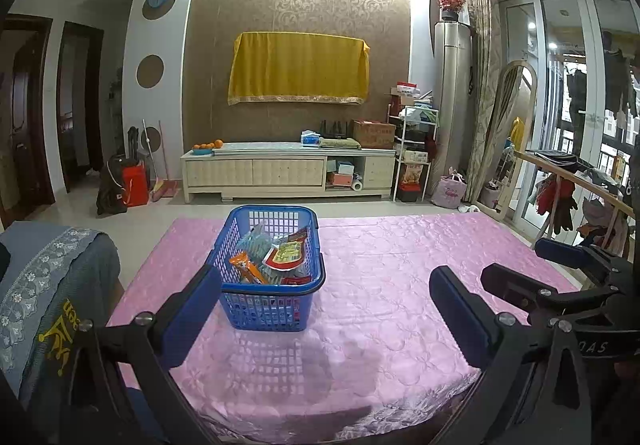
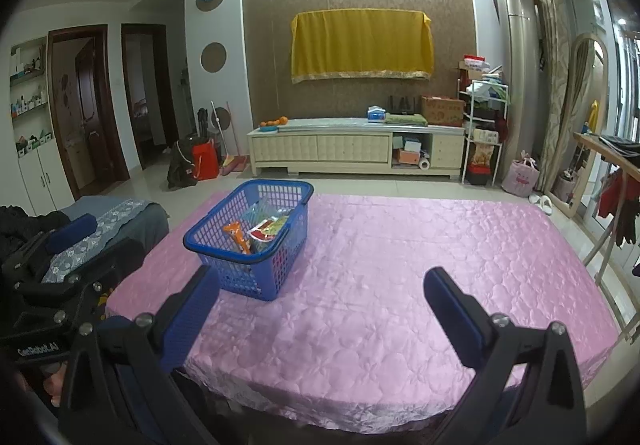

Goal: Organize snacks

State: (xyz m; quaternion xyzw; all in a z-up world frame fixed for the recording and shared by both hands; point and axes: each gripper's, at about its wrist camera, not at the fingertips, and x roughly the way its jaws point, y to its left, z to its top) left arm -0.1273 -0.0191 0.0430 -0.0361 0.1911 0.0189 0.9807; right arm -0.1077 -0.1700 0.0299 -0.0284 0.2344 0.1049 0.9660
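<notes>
With both grippers' fingers spread wide and empty, the blue slatted plastic basket (image 1: 272, 269) of snack packets (image 1: 286, 255) sits at twelve o'clock on the pink quilted worktop (image 1: 400, 285); likely nothing remains outside.

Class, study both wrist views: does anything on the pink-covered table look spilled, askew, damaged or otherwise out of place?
Nothing stands out. The blue basket sits upright on the pink tablecloth, snack packets heaped loosely inside, none spilled. Both the left gripper and the right gripper hang open and empty.
</notes>
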